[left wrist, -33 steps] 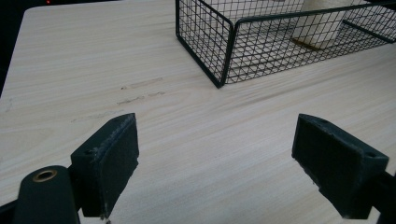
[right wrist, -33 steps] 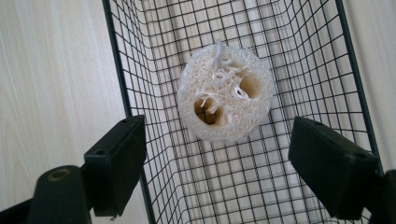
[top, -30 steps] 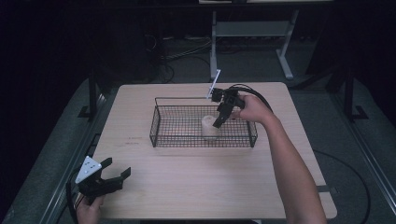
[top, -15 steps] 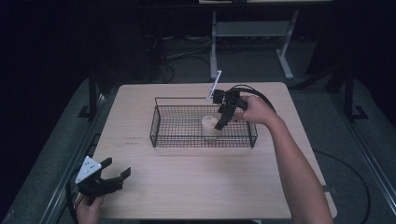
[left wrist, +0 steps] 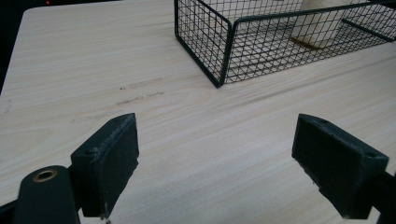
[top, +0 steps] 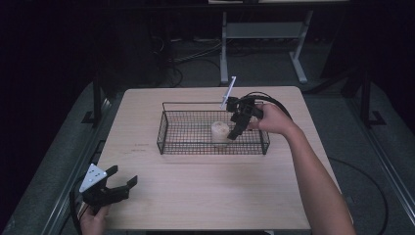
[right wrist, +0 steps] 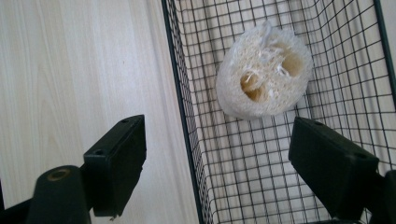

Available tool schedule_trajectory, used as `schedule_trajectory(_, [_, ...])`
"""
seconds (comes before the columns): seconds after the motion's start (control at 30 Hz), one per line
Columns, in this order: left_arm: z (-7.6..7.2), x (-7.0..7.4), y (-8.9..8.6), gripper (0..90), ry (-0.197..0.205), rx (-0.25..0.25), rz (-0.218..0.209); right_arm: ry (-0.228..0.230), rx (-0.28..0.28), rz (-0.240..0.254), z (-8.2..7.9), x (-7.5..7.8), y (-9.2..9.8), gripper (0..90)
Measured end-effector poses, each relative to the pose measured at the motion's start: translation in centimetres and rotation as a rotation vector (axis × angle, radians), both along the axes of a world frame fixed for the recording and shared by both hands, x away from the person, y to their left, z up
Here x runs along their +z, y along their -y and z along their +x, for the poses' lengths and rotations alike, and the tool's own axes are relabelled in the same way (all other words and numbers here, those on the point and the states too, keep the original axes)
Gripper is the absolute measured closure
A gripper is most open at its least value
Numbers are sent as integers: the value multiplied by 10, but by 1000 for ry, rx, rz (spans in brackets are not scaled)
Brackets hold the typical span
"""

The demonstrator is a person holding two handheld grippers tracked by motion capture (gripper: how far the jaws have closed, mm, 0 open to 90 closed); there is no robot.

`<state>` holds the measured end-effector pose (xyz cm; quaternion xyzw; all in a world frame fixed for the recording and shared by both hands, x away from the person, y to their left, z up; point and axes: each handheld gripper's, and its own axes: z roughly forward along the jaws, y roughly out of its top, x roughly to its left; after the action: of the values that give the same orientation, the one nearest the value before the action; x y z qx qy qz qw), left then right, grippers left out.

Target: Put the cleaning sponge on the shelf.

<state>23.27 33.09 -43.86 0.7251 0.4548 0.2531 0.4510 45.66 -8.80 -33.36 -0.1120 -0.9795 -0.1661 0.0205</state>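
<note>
1. The sponge (right wrist: 264,77) is a pale, round piece of loofah with holes through it. It stands inside the black wire basket (top: 169,128), near the right end, on the basket floor

2. The basket sits in the middle of the wooden counter (top: 205,191)

3. The right tool (top: 234,131) hangs just over the sponge, tipped down into the basket. Its jaws are wide apart and hold nothing. In the right gripper view, one jaw is over the counter outside the basket wall and the other is over the basket floor, so the wall runs between them

4. The left tool (top: 122,178) rests at the near left corner of the counter, well apart from the basket. Its jaws are wide too, with nothing in them

5. The sponge looks light, dry and scratchy. It would likely squash a bit but spring back, and it should not slip or break

6. A good place to take hold looks like the round sides, one jaw on each side, with both jaws inside the basket. A soft squeeze should be enough
</note>
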Motion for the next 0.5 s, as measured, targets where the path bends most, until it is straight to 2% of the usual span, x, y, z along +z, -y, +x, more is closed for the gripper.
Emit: schedule_trajectory(0.5, [0,0,0,140,0,-1,1,22,27,-25,-16,10,1,187])
